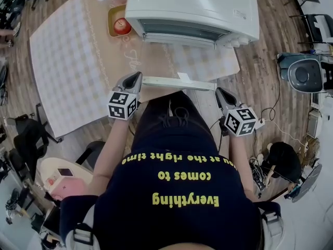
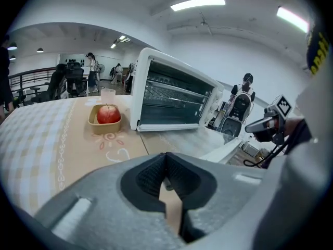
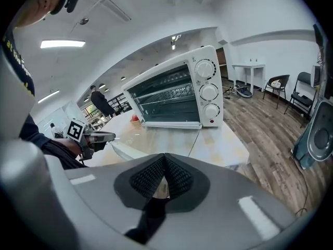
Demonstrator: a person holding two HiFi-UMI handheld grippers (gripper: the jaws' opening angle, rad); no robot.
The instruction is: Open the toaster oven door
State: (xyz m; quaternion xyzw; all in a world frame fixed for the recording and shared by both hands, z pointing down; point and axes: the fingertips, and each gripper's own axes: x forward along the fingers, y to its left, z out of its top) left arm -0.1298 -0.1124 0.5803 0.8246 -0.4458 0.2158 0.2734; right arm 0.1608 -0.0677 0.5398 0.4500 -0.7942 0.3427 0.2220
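Nearest the camera, a person in a dark top (image 1: 171,155) with yellow lettering is standing squarely in front of the toaster oven (image 1: 192,4), holding one gripper in each hand.

The left gripper (image 1: 137,76) is hovering short of the oven's front, towards its left corner as the person faces it. Its ribbed pads (image 2: 150,177) are pressing tip to tip, with nothing between them. The right gripper (image 1: 219,91) is hovering towards the oven's right corner, slightly further back from it than the left. Its pads (image 3: 148,177) are likewise pressing together and gripping nothing. Both grippers are pointing towards the oven and angling downward. Neither is touching it.

Between the two grippers, the white front edge of the table (image 1: 177,82) is running parallel to the oven's front. A checked cloth (image 1: 62,72) is covering the table top out to the oven's left.

The oven is sitting well back from that edge, with its glazed door (image 3: 164,100) facing the person. The door is appearing closed against the body, and wire racks are showing through the glass. Three dials (image 3: 208,91) are standing one above another on the panel to the right of the door.

Just beside the oven's left wall, a red apple (image 1: 122,26) is resting in a yellow bowl (image 1: 110,21). A clear cup (image 2: 107,95) is standing just beyond the bowl.

A wooden floor (image 1: 270,14) is showing past the oven's right side.
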